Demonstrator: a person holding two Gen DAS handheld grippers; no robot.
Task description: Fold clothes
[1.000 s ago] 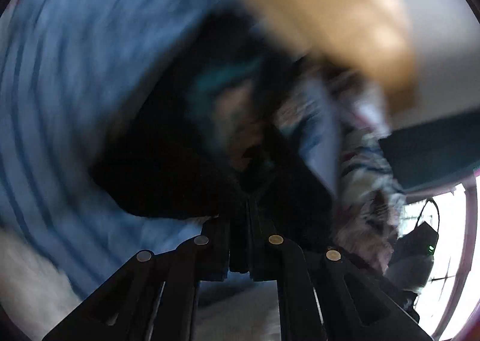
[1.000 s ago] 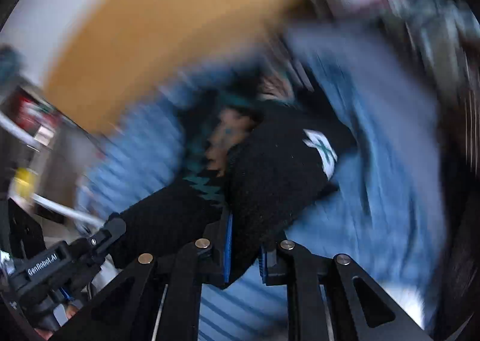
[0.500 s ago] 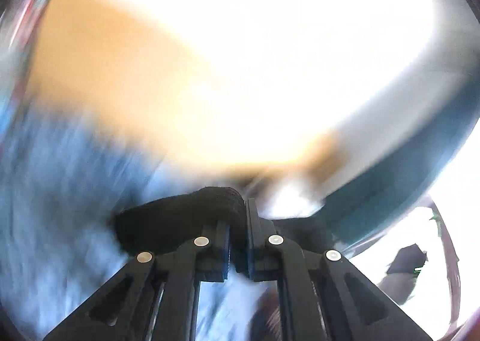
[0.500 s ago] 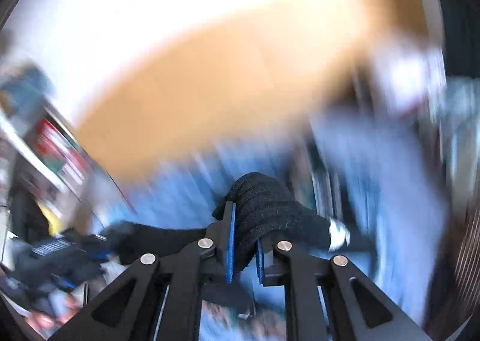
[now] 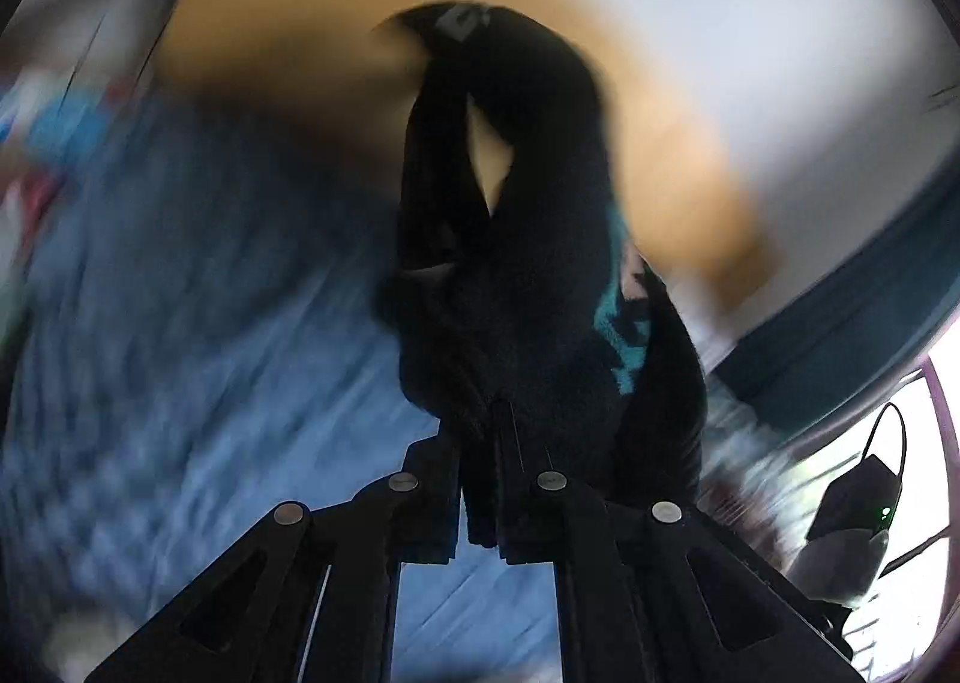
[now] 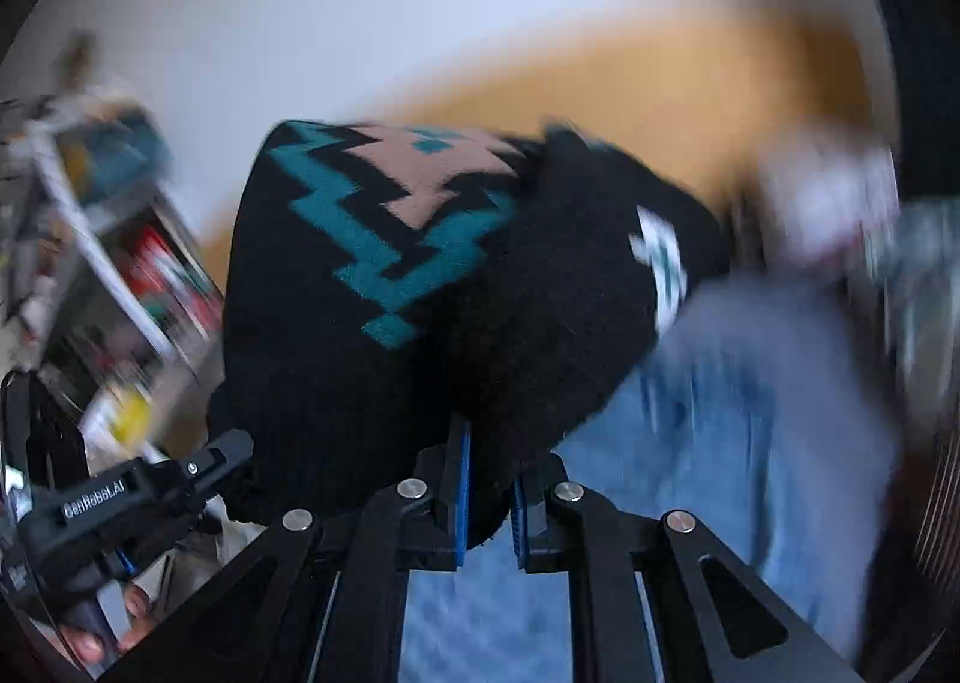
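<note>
Black knit, patterned in teal and dusty pink, made up the garment point(image 6: 420, 287) that both grippers held clear of the blue bedding point(image 6: 750, 443). The right gripper point(image 6: 487, 503) had its blue-lined jaws clamped on a thick bunch of the fabric, and the left gripper point(image 5: 483, 479) had its jaws pressed together on another bunch, so the piece hung by two pinched points rather than lying flat. That hold looked meant to shake or spread the garment point(image 5: 516, 263) before laying it down for a fold. In the left wrist view its long axis ran from the jaws up toward twelve o'clock, a pale label at the far end. In the right wrist view the bulk spread from nine to two o'clock, the label at three. Heavy blur hid finer detail.
</note>
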